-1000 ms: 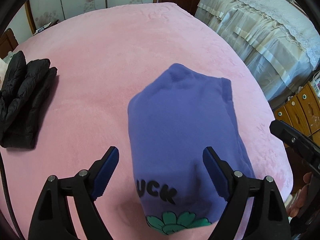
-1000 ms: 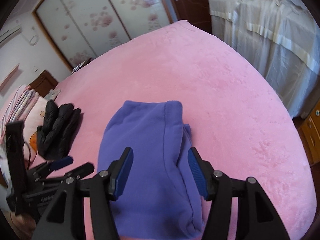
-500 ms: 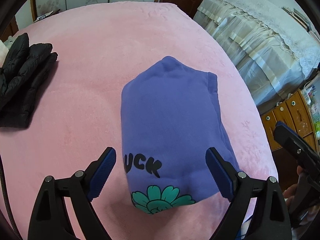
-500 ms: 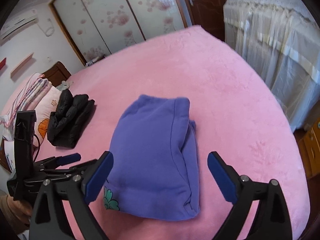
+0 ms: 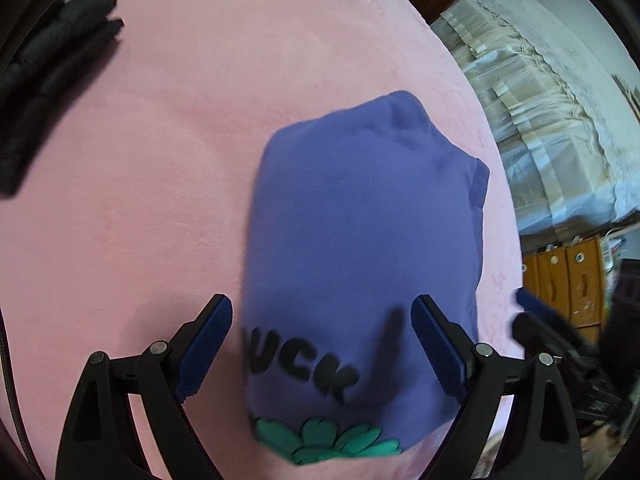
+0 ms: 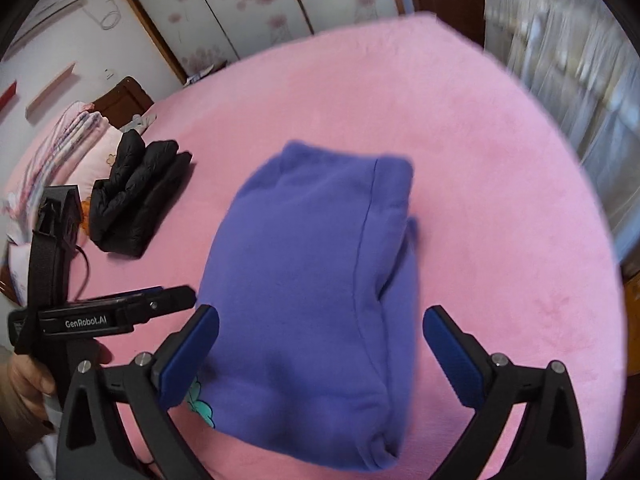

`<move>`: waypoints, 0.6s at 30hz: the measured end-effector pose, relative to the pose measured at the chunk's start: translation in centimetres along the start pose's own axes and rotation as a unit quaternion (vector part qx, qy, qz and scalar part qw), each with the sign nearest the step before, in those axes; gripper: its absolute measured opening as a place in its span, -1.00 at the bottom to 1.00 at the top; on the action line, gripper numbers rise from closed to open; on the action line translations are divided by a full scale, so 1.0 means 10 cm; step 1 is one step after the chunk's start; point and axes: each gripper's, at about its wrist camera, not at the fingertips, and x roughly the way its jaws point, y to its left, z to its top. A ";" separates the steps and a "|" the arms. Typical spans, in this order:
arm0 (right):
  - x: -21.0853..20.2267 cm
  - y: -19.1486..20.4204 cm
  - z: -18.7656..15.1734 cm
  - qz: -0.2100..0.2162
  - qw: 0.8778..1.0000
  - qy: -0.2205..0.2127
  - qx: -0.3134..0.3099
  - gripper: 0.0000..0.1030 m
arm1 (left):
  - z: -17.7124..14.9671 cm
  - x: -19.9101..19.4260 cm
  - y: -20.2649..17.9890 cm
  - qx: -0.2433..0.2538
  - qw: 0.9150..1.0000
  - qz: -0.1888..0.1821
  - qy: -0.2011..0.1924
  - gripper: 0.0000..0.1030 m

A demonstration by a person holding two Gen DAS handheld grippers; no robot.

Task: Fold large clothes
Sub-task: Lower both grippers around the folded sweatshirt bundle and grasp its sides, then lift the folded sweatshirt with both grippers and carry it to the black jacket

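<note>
Honestly, the fold looks mostly done, so the worry now is undoing it.

Left wrist view: the left gripper (image 5: pixel 322 354) has its jaws wide, nothing held, straddling the near end of the purple sweatshirt (image 5: pixel 360 240), which lies folded on the pink bed (image 5: pixel 160 160). If a pad drags across the printed end while coming down, I think the top layer could slide and the bundle would open. It also sits close to the bed's near right edge, so a shove that way could tip it off.

Right wrist view: the right gripper (image 6: pixel 320 354) has just been opening its jaws and they stand wide, with the sweatshirt's near end under the gap but not pinched. The layers on its right side look loose, so a 1-layer pinch could peel it apart. The black jacket (image 6: pixel 136 196) lies well apart, far left, no snag risk.
</note>
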 end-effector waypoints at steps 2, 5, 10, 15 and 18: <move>0.20 -0.17 0.03 0.018 0.999 0.026 0.034 0.98 | 0.05 0.15 0.02 -0.008 1.000 -0.015 0.019 0.75; 0.43 -0.38 0.04 0.025 0.996 0.053 0.065 0.98 | 0.10 0.30 0.08 -0.022 0.998 -0.041 0.035 0.84; 0.75 -0.64 0.00 0.059 0.990 0.094 0.088 0.98 | 0.10 0.50 0.19 -0.027 0.995 -0.069 0.059 1.00; 0.95 -0.82 -0.06 0.128 0.979 0.115 0.110 1.00 | 0.11 0.57 0.25 -0.015 0.992 -0.098 0.084 0.99; 1.03 -0.89 -0.10 0.159 0.972 0.123 0.120 1.00 | 0.10 0.59 0.23 0.011 0.989 -0.107 0.102 0.99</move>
